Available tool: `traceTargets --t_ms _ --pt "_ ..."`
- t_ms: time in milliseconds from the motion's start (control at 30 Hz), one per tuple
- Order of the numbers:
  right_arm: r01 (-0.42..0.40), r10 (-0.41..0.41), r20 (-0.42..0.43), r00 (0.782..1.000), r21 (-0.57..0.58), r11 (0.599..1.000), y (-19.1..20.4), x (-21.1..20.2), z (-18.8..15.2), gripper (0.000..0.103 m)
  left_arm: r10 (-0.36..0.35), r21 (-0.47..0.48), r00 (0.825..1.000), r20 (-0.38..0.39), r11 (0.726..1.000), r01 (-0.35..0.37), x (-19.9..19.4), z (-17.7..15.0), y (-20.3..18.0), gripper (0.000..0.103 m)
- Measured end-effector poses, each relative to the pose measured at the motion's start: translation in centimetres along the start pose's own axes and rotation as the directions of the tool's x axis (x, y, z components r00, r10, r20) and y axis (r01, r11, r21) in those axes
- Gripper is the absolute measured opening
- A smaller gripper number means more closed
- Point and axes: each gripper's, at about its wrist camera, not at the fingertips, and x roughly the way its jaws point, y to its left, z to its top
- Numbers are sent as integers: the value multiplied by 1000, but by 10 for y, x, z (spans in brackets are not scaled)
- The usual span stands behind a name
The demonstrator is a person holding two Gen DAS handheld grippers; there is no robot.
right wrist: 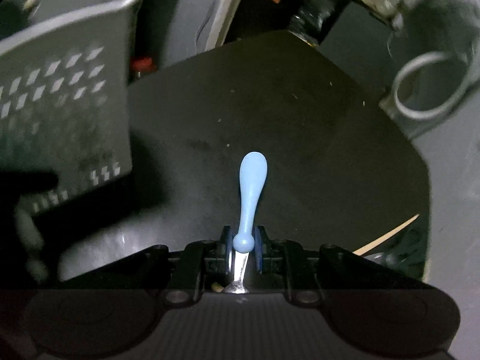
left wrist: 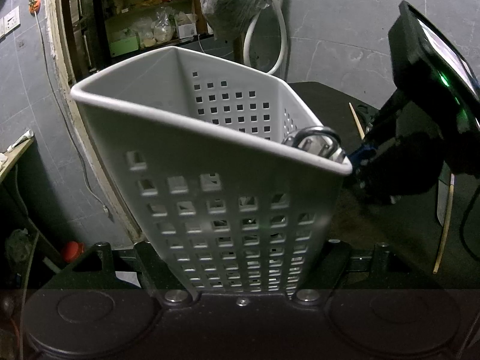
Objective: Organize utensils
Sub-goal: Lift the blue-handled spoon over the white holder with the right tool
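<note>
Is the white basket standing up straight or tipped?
Tipped. The white basket leans over in the left gripper, its rim slanting, with a metal utensil inside.

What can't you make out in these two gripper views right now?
- Left wrist view: the white basket wall hides most of the metal utensil inside.
- Right wrist view: the blue-handled utensil working end is cut off behind the right gripper.
- Right wrist view: background top right is motion-blurred.
</note>
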Motion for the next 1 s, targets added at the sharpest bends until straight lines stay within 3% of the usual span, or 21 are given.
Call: traceTargets --t_ms 167,267,433,767,1000 --pt "12 -11 8 1000 -43 999 17 -7 -6 17 0 -1 1000 1 1000 0 -1 -1 0 78" --pt "-18 16 34 999 38 999 10 -14 -6 17 -1 -1 1000 1 1000 1 -1 -1 0 78" --pt "-94 61 158 986 209 973 -17 -35 -9 17 -2 2 1000 2 1000 2 -1 0 -1 78" --pt "-115 -39 368 929 386 915 -45 -61 -32 17 -3 4 1000 2 1000 3 -1 0 -1 78" --pt "-156 -45 384 922 475 866 -57 -50 -46 17 -3 5 1000 2 1000 3 -1 0 -1 78"
